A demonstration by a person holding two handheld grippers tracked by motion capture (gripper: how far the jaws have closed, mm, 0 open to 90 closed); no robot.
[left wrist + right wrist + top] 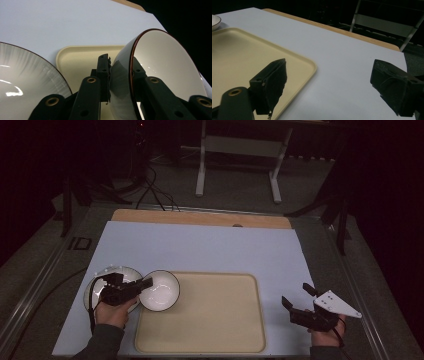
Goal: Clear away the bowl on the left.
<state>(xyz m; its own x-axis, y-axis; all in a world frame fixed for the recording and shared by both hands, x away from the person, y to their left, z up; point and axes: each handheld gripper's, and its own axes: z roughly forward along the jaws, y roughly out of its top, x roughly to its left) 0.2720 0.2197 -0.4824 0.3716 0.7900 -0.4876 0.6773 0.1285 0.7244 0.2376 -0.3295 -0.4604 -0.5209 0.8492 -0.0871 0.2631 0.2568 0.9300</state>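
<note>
On the pale tabletop (pixel 200 245), lower left, the left gripper (pixel 142 286) pinches the white bowl's (pixel 162 290) rim – probably to lift it onto the tray (pixel 210 320) – while the right gripper (pixel 299 299), lower right, gapes empty.

The room is dim, its edges lost in black; beyond the counter (pixel 200 245) lies grey floor (pixel 235 195); a white-legged table frame (pixel 240 150) stands there; dark cables (pixel 155 190) trail across it.
</note>
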